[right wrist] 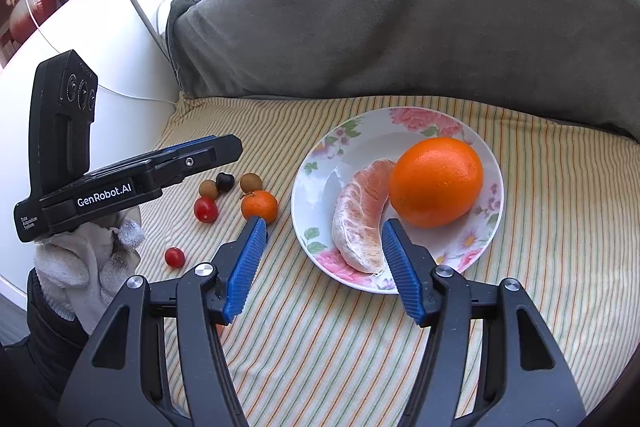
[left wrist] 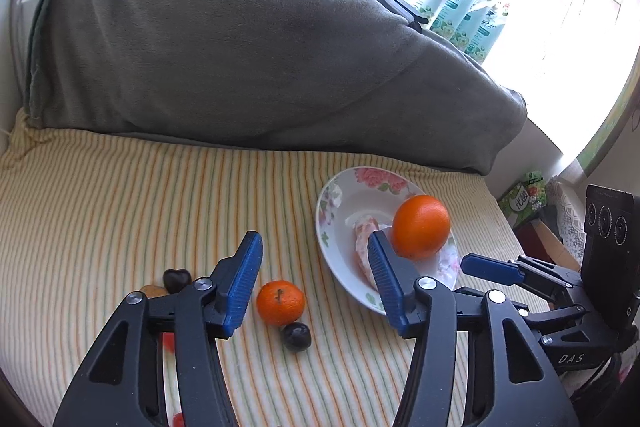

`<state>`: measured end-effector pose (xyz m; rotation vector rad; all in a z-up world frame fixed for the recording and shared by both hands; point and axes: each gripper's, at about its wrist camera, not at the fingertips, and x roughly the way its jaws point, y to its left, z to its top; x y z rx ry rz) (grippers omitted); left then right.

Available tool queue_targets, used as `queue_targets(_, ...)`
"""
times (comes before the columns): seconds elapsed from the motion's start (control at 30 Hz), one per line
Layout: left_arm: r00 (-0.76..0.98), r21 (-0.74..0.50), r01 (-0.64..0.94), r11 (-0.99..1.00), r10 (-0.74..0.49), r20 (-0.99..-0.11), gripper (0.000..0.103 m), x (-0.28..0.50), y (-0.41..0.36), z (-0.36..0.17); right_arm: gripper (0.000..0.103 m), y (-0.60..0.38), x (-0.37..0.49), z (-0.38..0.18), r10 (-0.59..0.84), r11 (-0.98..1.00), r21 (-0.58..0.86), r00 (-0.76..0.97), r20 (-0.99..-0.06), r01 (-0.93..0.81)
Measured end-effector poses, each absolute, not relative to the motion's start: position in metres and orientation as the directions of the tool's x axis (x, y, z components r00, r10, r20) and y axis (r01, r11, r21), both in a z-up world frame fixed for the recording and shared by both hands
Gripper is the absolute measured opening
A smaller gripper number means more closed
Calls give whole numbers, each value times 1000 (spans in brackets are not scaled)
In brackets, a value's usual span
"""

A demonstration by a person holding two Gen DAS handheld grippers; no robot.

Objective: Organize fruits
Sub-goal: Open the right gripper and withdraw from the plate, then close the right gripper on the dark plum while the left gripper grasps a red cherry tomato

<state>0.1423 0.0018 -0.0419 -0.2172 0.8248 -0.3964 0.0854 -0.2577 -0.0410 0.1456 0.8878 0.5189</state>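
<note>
Both tongs stand apart and hold nothing. The mandarin (left wrist: pixel 280 302) lies on the cloth (left wrist: pixel 120 219) beside the plate (left wrist: pixel 332 203); lower your left gripper (left wrist: pixel 314 283) around it and close gently.

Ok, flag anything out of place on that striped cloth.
The plate holds only the big orange and a peeled segment. The mandarin, two cherry tomatoes and several small dark and brown fruits lie loose on the cloth beside it.
</note>
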Motion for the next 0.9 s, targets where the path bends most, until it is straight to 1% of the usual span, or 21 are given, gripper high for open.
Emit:
queue_targets(0.2, 648, -310, 209, 927, -369, -666, 55, 130, 35, -41, 64, -250, 75, -40, 505, 857, 320, 532, -680, -404)
queue_targets(0.27, 659, -295, 189, 937, -344, -669, 55, 125, 47, -41, 70, -244, 71, -40, 508, 853, 309, 530, -679, -421)
queue_targets(0.33, 669, -283, 165, 945, -318, -672, 55, 119, 60, -42, 73, -238, 66, -39, 507, 851, 294, 532, -678, -436)
queue_targets(0.57, 672, -255, 90, 963, -248, -697, 55, 103, 90, -52, 73, -216, 58, -45, 520, 831, 277, 496, -695, -483)
queue_targets(0.9, 669, -317, 62, 947, -275, -691, 55, 97, 109, -64, 73, -193, 53, -52, 534, 813, 273, 470, -703, -515)
